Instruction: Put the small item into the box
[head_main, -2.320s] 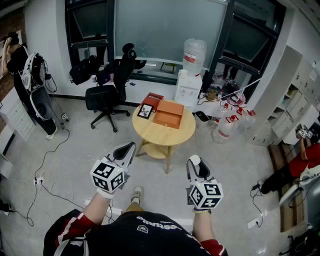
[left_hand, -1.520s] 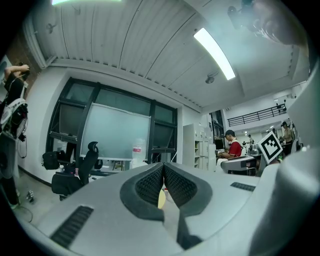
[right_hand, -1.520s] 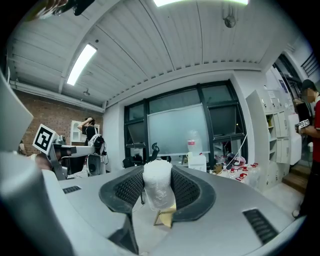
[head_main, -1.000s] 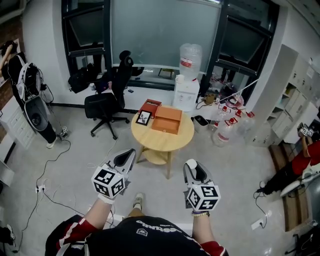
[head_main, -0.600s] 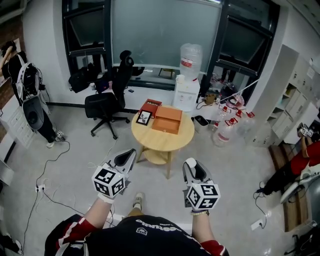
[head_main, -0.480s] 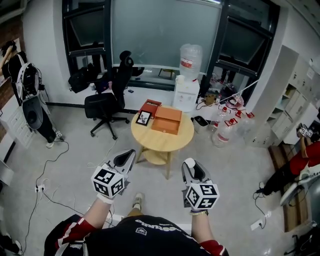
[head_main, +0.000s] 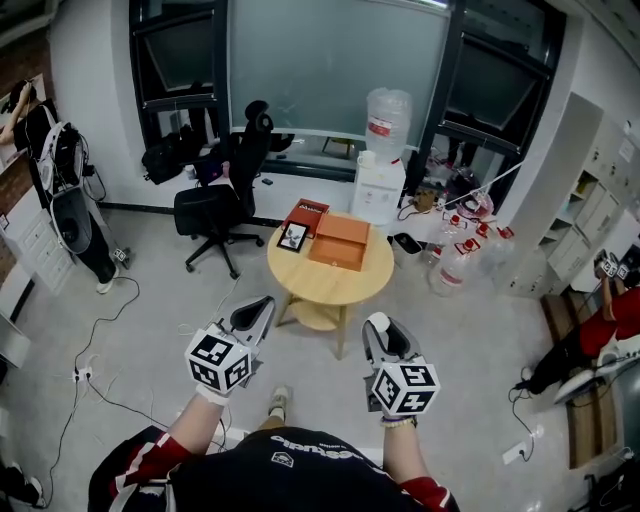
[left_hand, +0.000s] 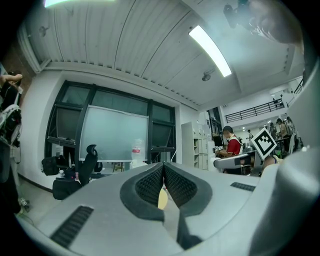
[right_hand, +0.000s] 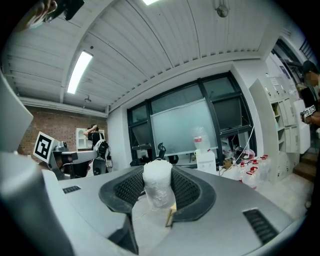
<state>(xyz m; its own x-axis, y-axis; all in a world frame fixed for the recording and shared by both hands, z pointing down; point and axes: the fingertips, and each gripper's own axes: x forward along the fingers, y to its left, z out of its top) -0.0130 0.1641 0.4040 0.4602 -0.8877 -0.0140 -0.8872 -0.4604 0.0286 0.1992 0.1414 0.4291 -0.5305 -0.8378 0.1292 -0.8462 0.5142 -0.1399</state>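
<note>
An open orange box (head_main: 340, 240) sits on a round wooden table (head_main: 335, 283) well ahead of me, with a red lid (head_main: 308, 212) and a small framed picture (head_main: 293, 236) beside it. My right gripper (head_main: 380, 324) (right_hand: 158, 176) is held low in front of my body, shut on a small white item wrapped in clear plastic (right_hand: 158, 186). The left gripper (head_main: 258, 304) (left_hand: 163, 172) hovers level with it to the left, its pads together and nothing between them. Both are well short of the table.
A black office chair (head_main: 218, 196) stands left of the table. Behind it are a white water dispenser (head_main: 380, 182) and several water bottles (head_main: 462, 243) on the floor. Cables (head_main: 95, 345) trail over the floor at left. People stand at the far left and right.
Both grippers stay almost where they were, the right one still shut on the white item. The view has shifted slightly, so the table sits a little lower and further right.
</note>
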